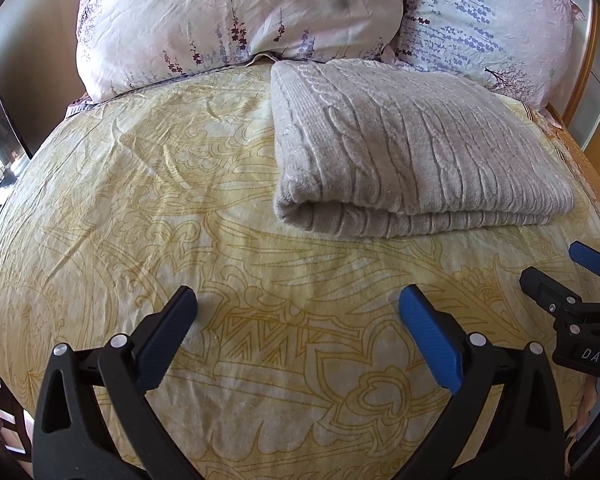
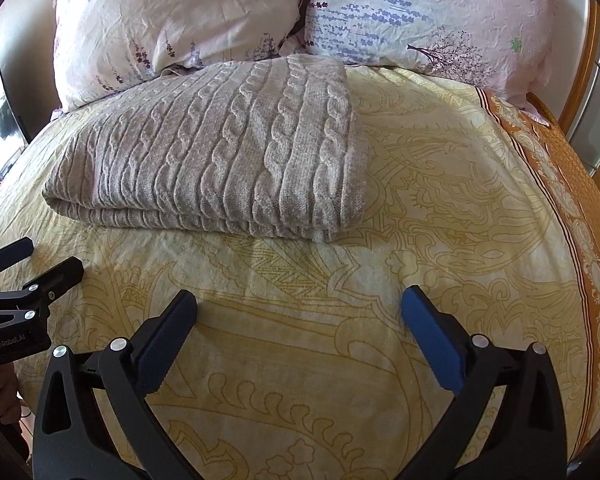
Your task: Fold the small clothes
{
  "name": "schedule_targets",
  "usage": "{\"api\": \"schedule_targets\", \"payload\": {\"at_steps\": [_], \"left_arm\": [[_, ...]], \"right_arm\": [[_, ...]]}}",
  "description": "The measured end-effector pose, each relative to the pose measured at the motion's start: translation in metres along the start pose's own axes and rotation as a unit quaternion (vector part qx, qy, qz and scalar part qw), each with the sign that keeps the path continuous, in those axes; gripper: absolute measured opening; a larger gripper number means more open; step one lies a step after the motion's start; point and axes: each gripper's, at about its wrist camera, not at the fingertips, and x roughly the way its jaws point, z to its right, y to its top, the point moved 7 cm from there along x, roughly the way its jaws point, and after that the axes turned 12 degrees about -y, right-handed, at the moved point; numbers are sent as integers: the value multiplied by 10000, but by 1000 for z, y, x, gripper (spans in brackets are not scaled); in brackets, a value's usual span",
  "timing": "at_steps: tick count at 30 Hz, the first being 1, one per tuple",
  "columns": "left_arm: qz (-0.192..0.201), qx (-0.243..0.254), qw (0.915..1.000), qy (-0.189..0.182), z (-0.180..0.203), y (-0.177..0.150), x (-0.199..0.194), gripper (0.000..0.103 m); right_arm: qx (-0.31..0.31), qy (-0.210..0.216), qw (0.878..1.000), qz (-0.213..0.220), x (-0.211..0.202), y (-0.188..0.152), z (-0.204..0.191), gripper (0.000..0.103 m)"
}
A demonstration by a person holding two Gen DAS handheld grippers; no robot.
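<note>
The folded grey sweater (image 1: 412, 148) is laid on the bed (image 1: 180, 200), just before the pillows (image 1: 236, 16). Left tongs (image 1: 298, 312) and right tongs (image 2: 300, 312) are spread wide, nothing held. An orange border (image 2: 556, 168) is shown only rightward.

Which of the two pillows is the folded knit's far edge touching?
The left pillow, pink with sparse lavender sprigs: the grey cable-knit butts against it. The right pillow, with dense purple rows, lies apart.
</note>
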Motion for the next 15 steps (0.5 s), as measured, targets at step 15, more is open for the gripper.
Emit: {"api": "schedule_targets", "payload": {"at_steps": [15], "left_arm": [[-136,-13,9999,15,0,0,1,101]], "right_arm": [[90,-108,9998,-171,1,-1,-1,102]]}}
